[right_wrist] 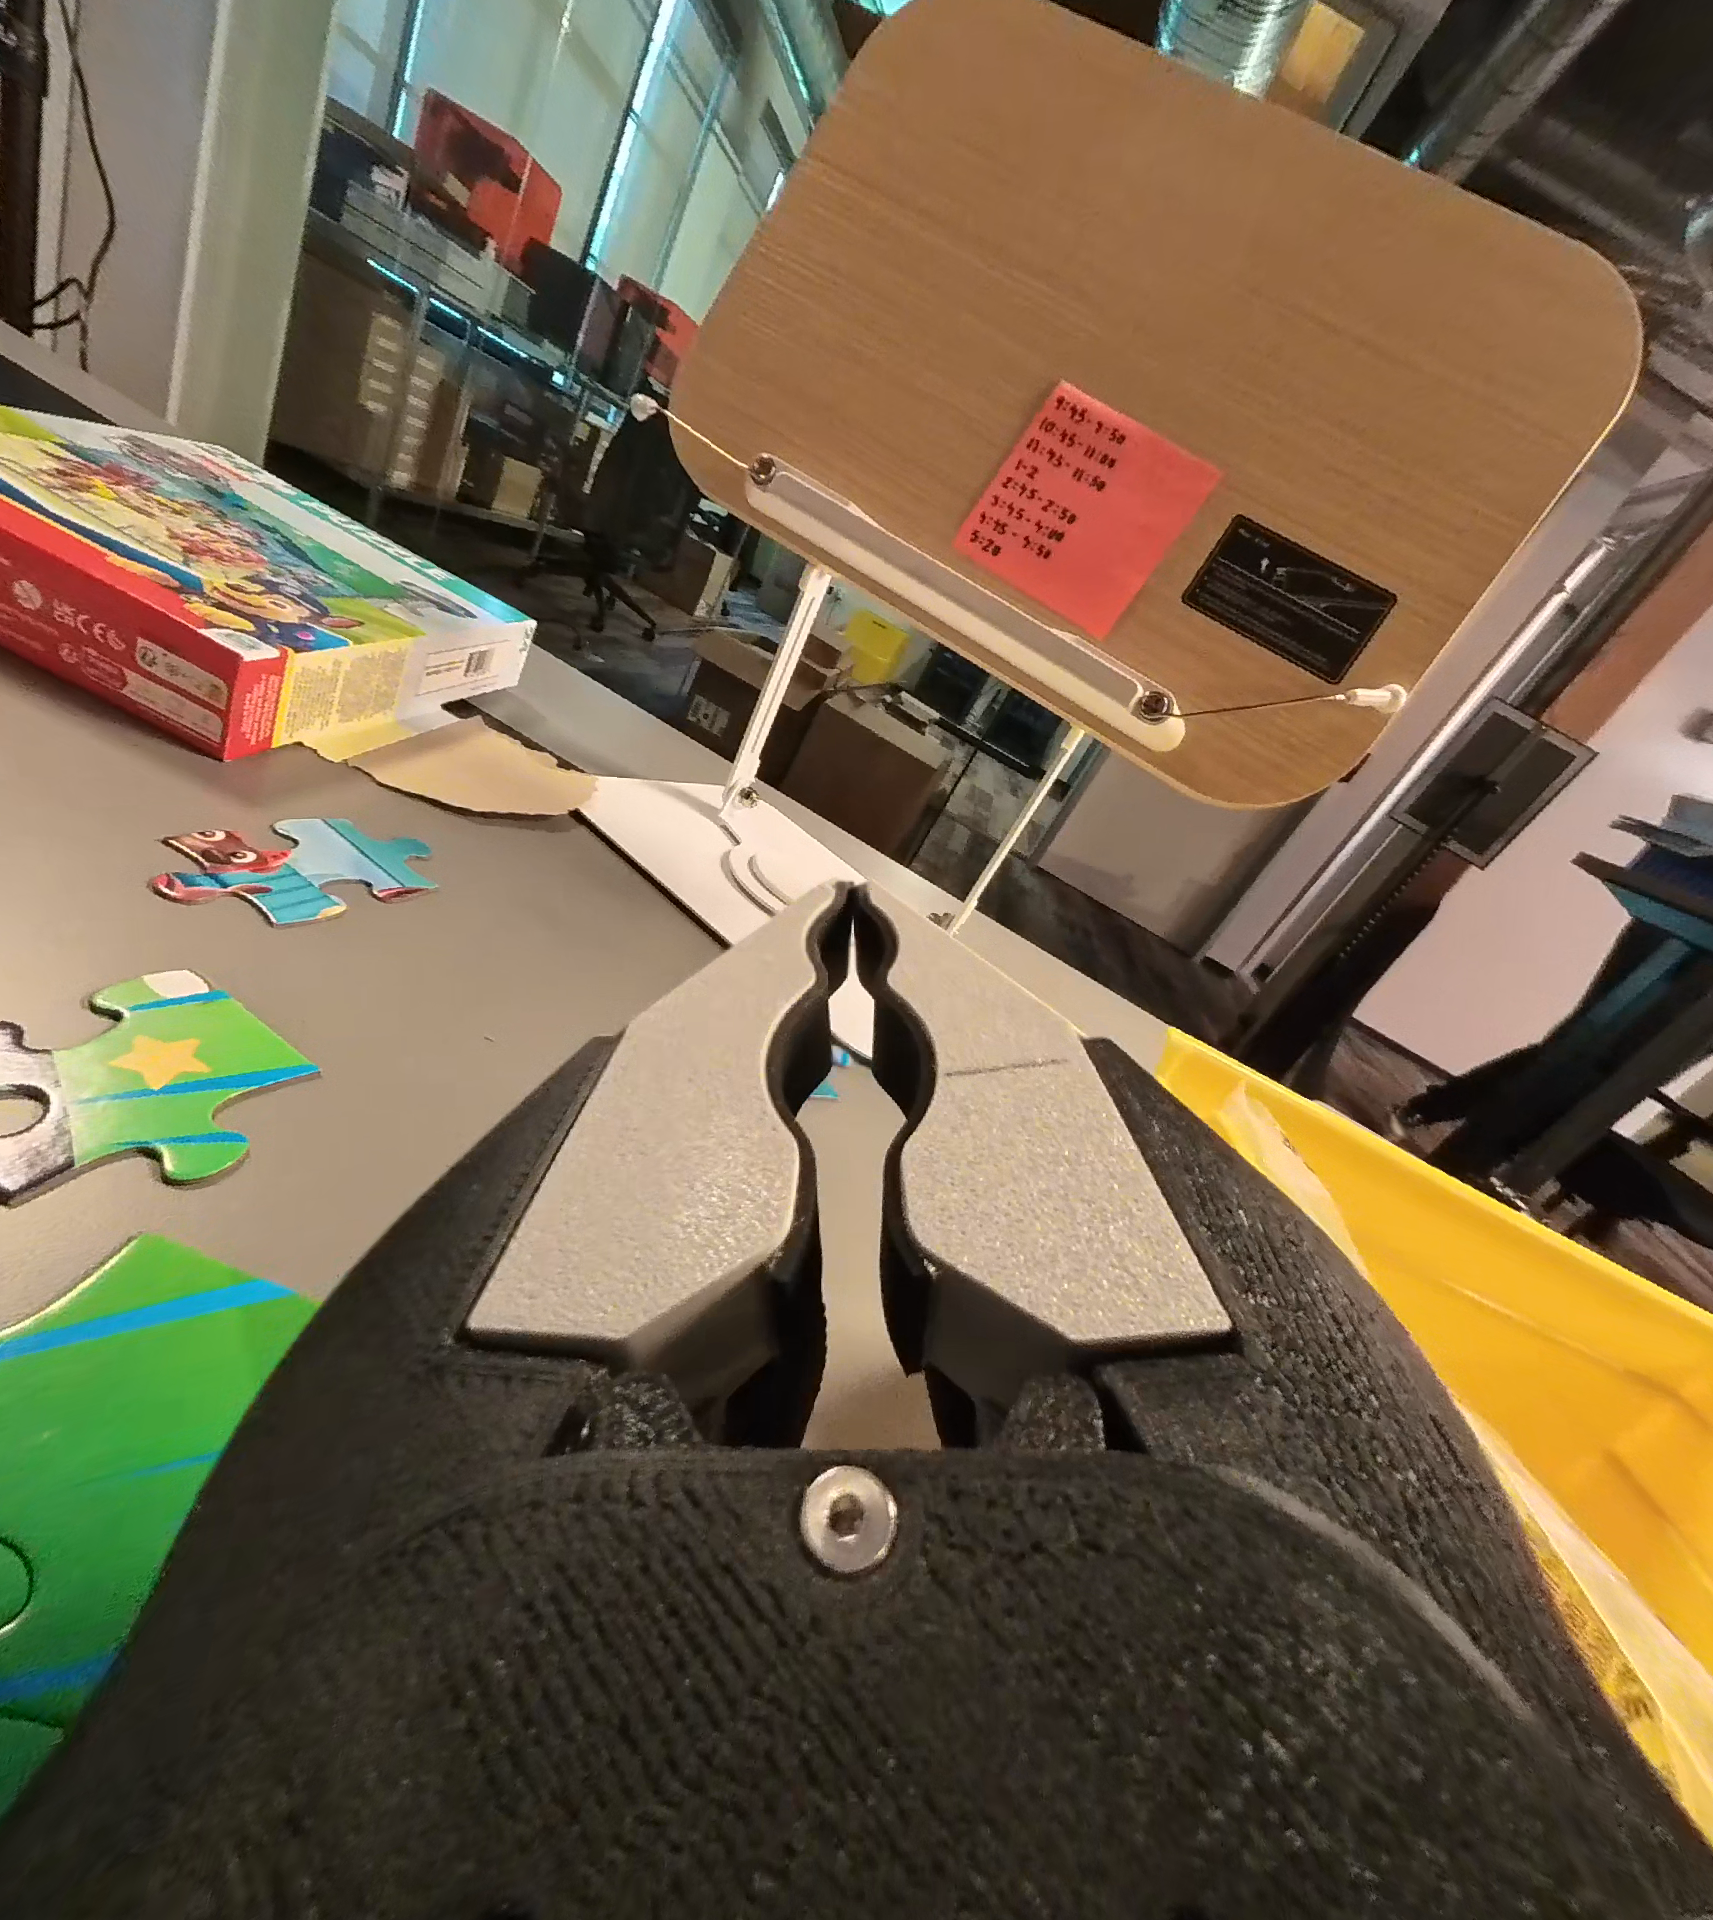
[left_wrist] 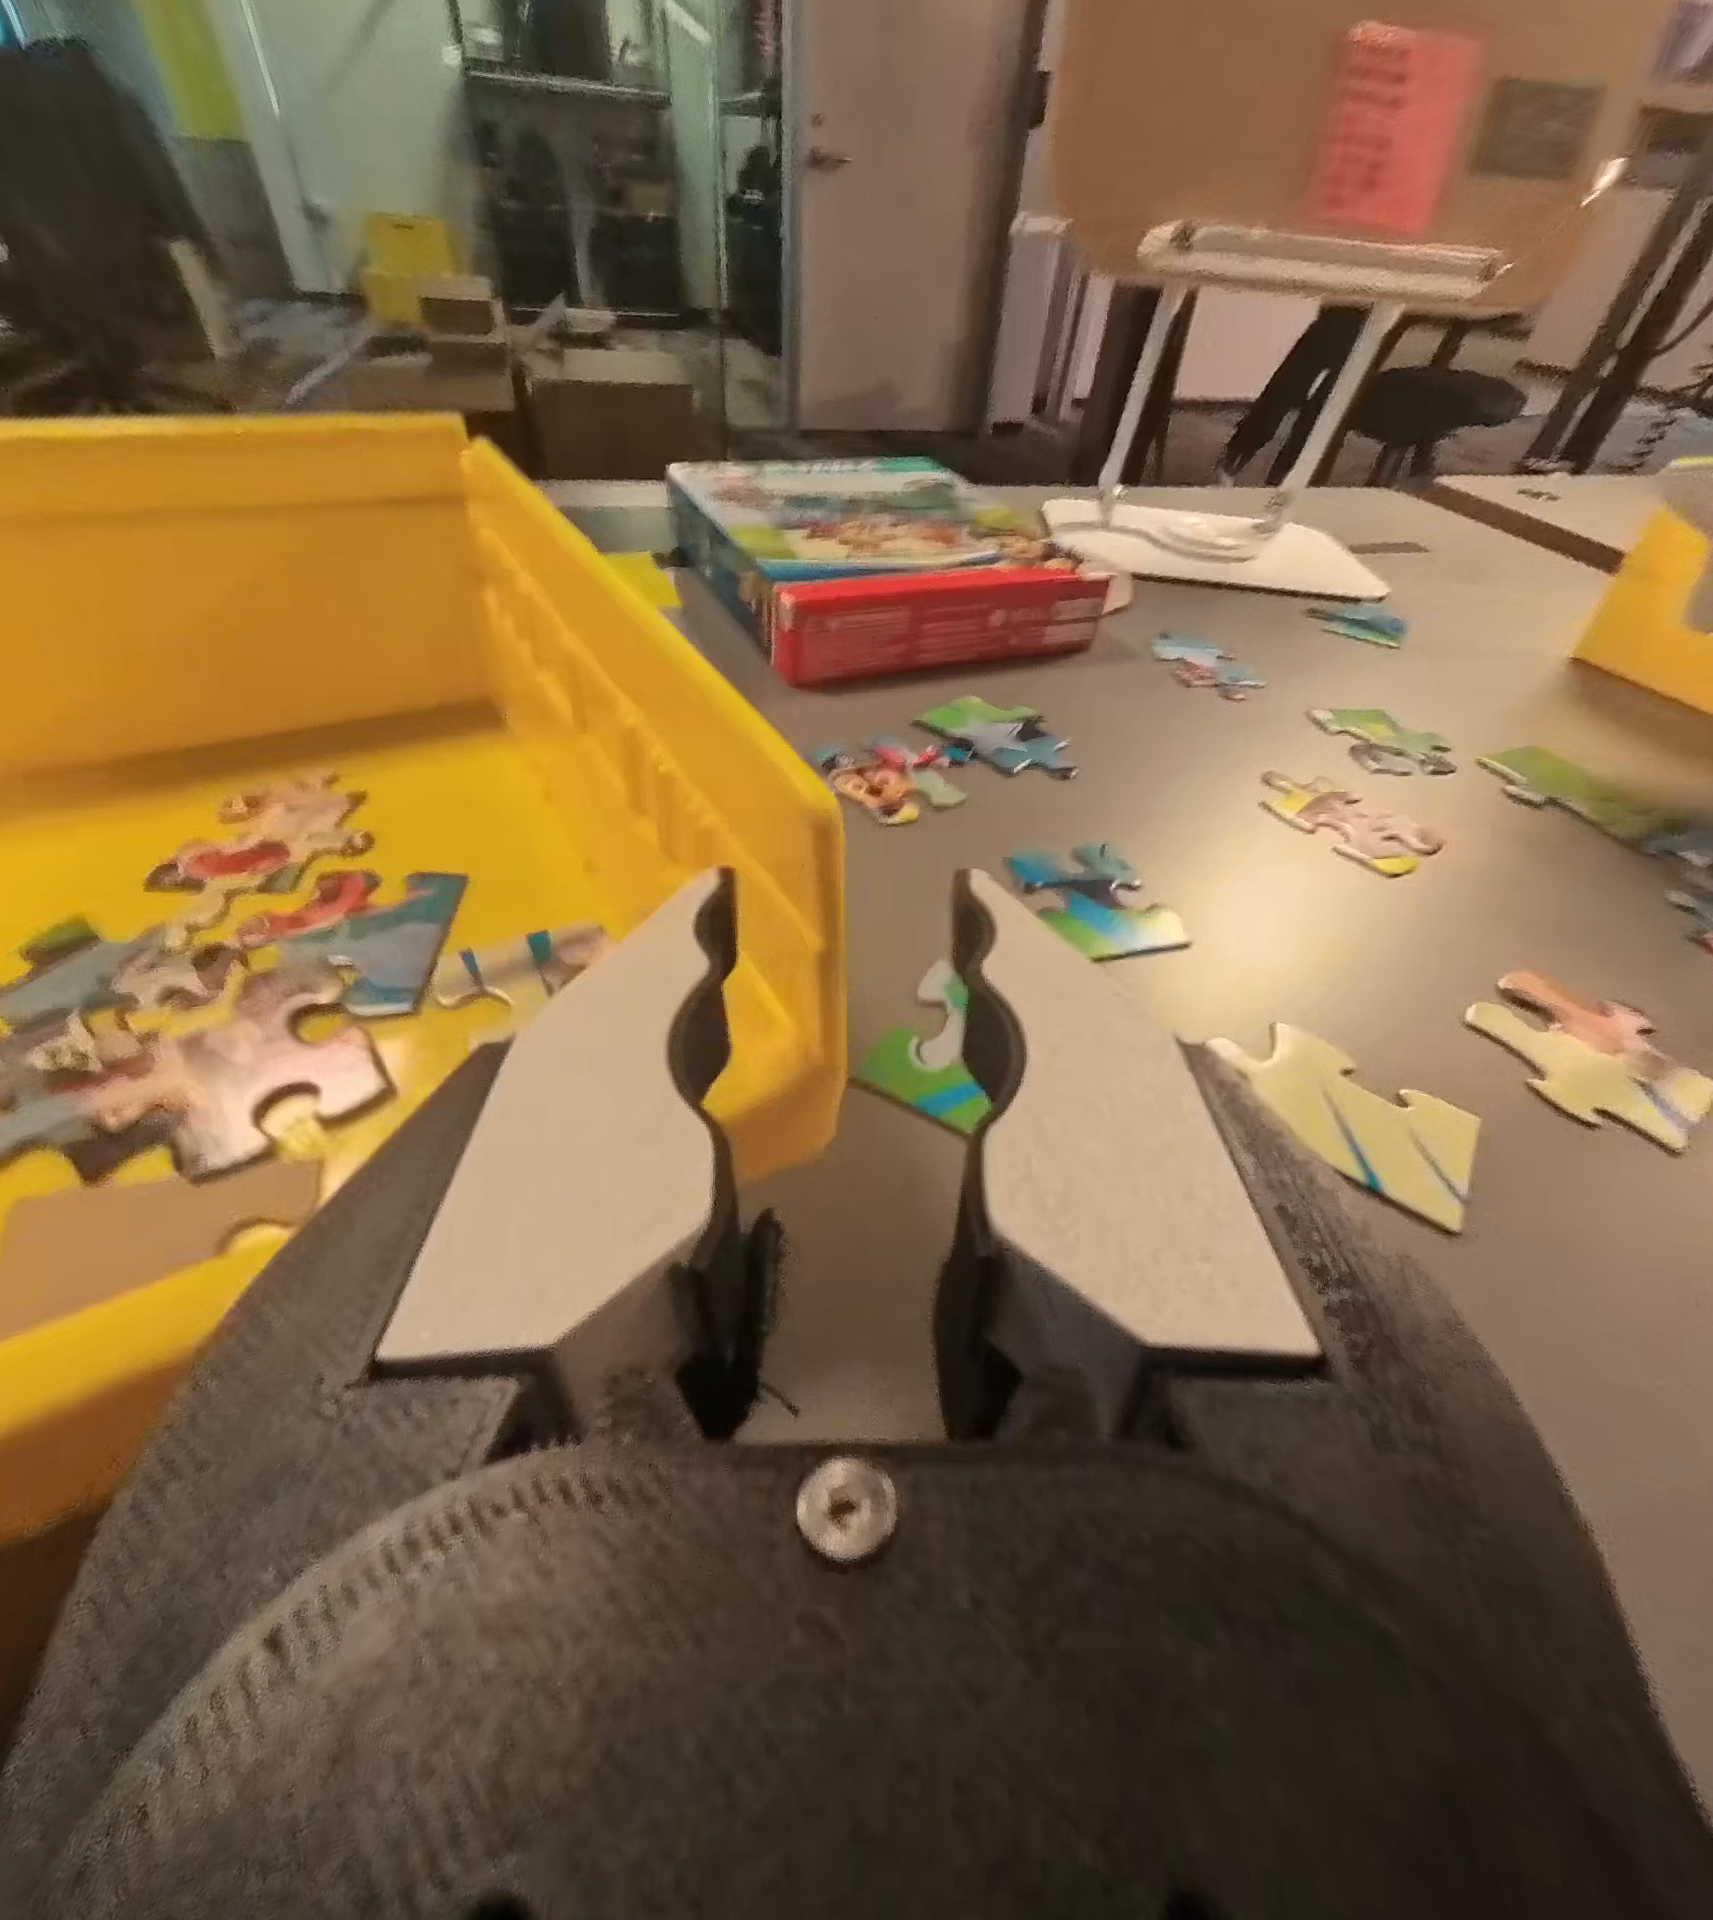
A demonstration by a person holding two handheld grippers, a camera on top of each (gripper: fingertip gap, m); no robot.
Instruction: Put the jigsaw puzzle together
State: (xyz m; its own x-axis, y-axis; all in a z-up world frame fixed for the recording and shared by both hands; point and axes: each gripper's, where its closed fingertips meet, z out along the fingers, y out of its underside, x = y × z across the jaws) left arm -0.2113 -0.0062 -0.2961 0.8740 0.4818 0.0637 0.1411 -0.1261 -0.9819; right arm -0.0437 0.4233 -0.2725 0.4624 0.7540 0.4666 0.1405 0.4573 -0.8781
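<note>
A: What does the left gripper have between its fingers?

B: Nothing. Its jaws stand apart with only air between the pads, above the near corner of the yellow bin, whose right wall runs up through the gap. The left finger hangs over the bin's inside and the right finger over the grey table.

A: And what lies nearest to it?

B: A green and blue puzzle piece on the table, just beside the right finger and partly hidden by it. Ahead of that fingertip lies a blue and green piece, and to the right of the finger a pale yellow piece. More loose pieces are scattered farther out. Left of the gripper, inside the bin, a heap of puzzle pieces covers the floor. Ahead and well apart lies the red and blue puzzle box.

A: The right gripper?

B: Closed, its tips meeting on nothing. It hovers over the table, pointing toward the white foot of a wooden book stand that bears a pink sticky note. Left of it lie a green piece with a yellow star and, farther ahead, a teal and red piece, with the puzzle box beyond them. At its right a second yellow bin stands just beside the gripper's body.
</note>
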